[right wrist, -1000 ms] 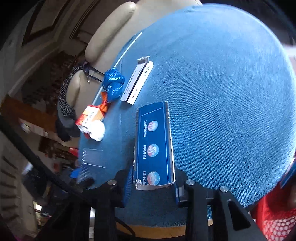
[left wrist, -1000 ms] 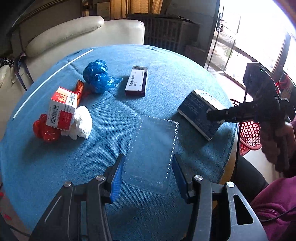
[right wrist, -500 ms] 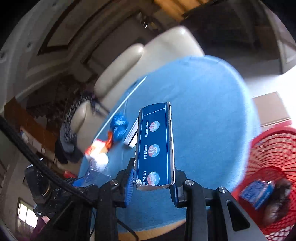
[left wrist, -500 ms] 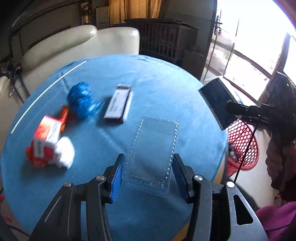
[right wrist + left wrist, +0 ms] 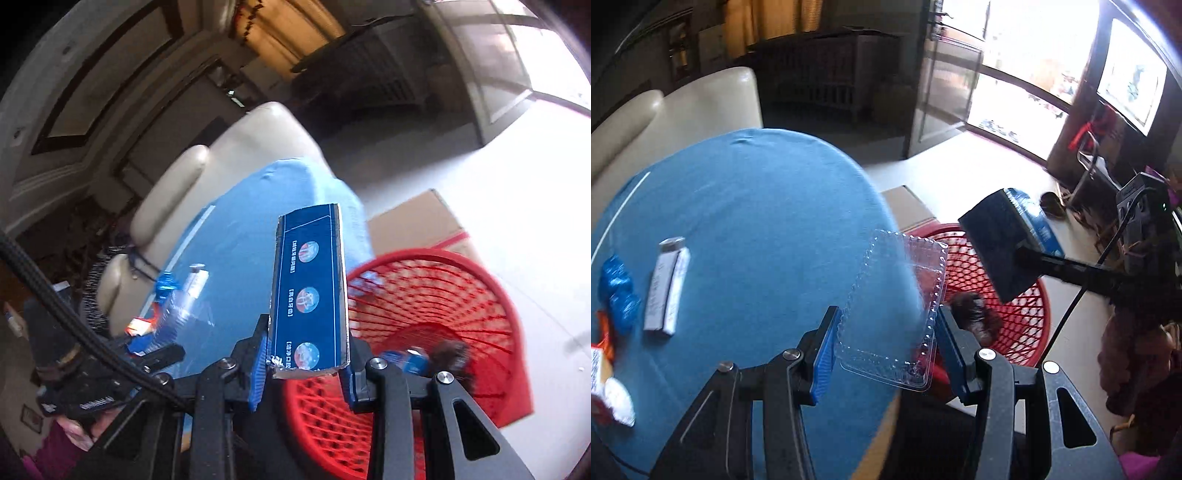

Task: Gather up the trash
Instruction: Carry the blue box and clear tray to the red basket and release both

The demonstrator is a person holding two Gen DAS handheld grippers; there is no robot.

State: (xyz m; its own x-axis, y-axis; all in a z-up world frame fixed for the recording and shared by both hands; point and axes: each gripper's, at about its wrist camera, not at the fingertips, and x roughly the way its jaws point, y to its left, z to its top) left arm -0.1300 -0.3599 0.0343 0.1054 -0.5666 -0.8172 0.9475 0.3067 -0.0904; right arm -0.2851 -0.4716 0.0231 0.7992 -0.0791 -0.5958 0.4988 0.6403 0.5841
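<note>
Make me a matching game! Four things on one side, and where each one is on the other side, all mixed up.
Things:
1. clear plastic tray
2. dark blue box
3. red basket
4. white box

Places:
A. lying on the blue tablecloth
B. held in the left gripper
C. on the floor beside the table
D. held in the right gripper

Pairs: 1-B, 2-D, 3-C, 4-A

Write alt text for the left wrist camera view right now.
The left tool grips a clear plastic tray over the edge of a blue table, near a red mesh basket on the floor. To the right, the other tool holds a dark blue box above the basket.
</note>
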